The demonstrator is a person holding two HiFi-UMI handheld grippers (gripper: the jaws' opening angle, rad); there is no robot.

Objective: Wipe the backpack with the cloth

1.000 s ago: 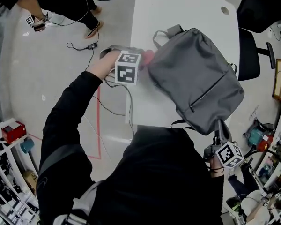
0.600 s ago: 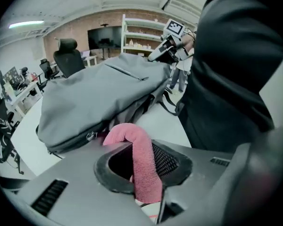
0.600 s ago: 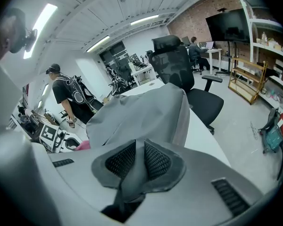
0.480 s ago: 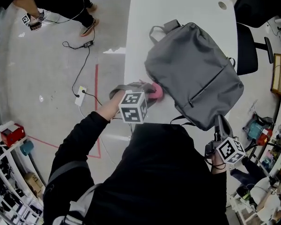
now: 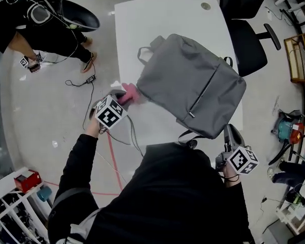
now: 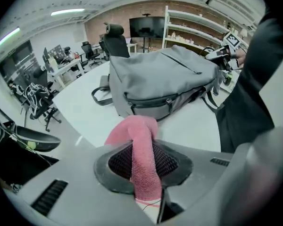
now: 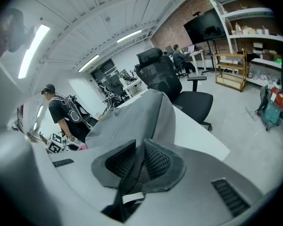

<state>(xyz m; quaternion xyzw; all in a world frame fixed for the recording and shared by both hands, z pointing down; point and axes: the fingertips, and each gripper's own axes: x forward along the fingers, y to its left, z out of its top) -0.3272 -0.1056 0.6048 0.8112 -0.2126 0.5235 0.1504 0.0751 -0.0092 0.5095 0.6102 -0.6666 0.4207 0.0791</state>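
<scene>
Two grippers are engaged. The left gripper (image 6: 144, 160) is closed partway on the pink cloth (image 6: 140, 142): a fold is pinched between the pads and a bunched end sticks out ahead. The right gripper (image 7: 140, 163) is closed almost fully on a dark strap (image 7: 130, 177) at the backpack's (image 5: 193, 83) 5 o'clock corner.

The backpack lies flat on the white table (image 5: 162, 19), handle (image 5: 144, 52) toward 10 o'clock. The cloth is at its 9 o'clock edge; contact cannot be confirmed.

Step judged: wiping the side panel. The bunched end is best pressed flat against the fabric and drawn in long strokes along the panel, while the strap is pulled toward 5 o'clock so the bag is not dragged.

The backpack is plain grey and softly creased, with one diagonal zip (image 5: 203, 93) across the front. No stain is made out.
</scene>
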